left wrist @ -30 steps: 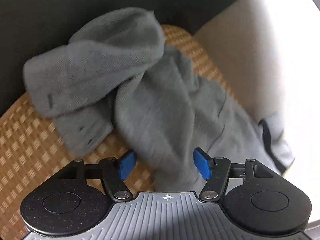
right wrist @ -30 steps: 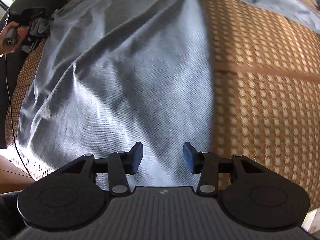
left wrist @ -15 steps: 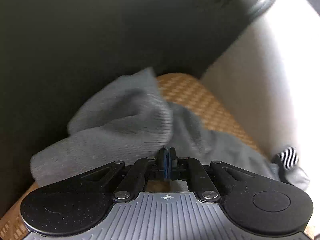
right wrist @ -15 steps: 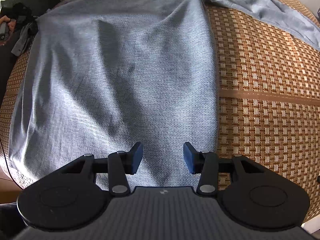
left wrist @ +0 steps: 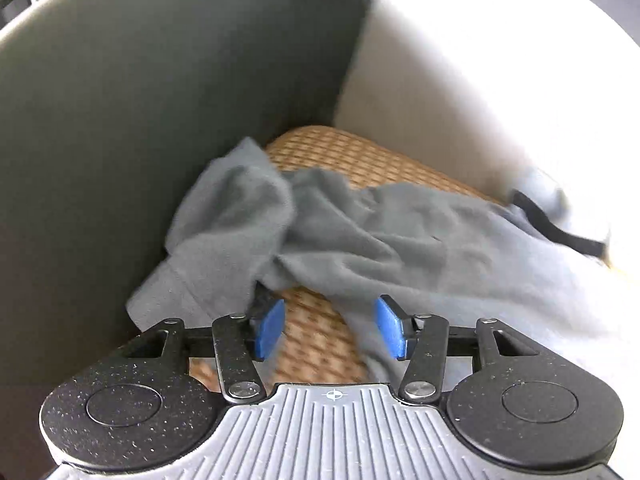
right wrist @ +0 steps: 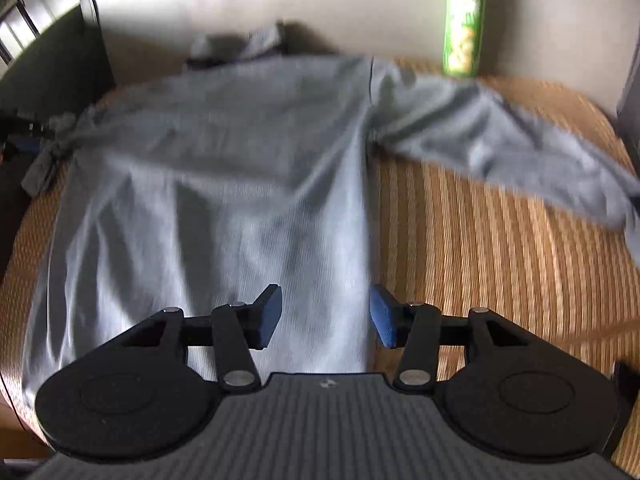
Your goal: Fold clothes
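Two claws show, one per wrist view, and both stand with their blue pads spread apart, gripping nothing. The left claw [left wrist: 330,330] hovers low over the woven tan rattan mat [left wrist: 360,156], with a bunched sleeve of the grey long-sleeved knit shirt [left wrist: 360,232] lying just ahead of its pads; a strip of the cloth runs beside the right-hand pad, and bare mat shows between the two pads. A dark grey upholstered wall [left wrist: 160,100] rises just behind that crumpled sleeve, meeting a pale wall [left wrist: 460,80] at the corner.

From the right wrist, the right claw [right wrist: 324,316] hangs above the shirt's [right wrist: 224,184] lower body, near its right-hand edge. The shirt lies spread flat on the mat [right wrist: 500,260], collar towards the far wall, one sleeve stretched out to the right. A tall green cylindrical snack can [right wrist: 464,20] stands upright at the back, just beyond that sleeve.
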`<act>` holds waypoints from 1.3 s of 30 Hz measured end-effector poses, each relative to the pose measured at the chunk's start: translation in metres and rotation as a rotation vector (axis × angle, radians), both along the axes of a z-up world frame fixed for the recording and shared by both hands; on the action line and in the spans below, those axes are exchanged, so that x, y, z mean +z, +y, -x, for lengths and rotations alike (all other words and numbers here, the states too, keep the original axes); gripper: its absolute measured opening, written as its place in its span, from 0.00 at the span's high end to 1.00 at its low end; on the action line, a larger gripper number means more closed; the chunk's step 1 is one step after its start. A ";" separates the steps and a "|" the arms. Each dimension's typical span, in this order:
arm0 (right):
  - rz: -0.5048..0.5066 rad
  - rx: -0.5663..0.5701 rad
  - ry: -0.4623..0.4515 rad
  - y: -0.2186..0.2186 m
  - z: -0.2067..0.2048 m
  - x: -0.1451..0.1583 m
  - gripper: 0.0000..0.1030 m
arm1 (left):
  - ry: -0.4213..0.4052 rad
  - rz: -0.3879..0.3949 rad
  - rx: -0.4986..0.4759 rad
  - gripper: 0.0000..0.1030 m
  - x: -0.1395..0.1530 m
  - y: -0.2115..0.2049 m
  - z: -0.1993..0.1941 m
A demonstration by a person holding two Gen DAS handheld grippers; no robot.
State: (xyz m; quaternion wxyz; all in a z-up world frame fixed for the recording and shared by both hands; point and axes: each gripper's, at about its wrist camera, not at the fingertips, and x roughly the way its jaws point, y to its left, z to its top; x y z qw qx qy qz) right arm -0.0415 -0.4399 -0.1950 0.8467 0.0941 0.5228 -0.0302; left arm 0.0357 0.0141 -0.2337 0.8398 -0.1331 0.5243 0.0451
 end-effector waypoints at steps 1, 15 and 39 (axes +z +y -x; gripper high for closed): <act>0.000 0.005 -0.021 -0.007 -0.005 0.001 0.48 | -0.005 -0.004 -0.025 0.36 0.007 -0.006 0.004; 0.152 0.001 -0.121 -0.266 -0.002 0.011 0.48 | 0.073 -0.024 -0.326 0.34 -0.033 -0.374 0.131; 0.128 0.089 0.173 -0.431 -0.066 -0.102 0.46 | 0.257 -0.199 -0.340 0.30 -0.090 -0.514 0.165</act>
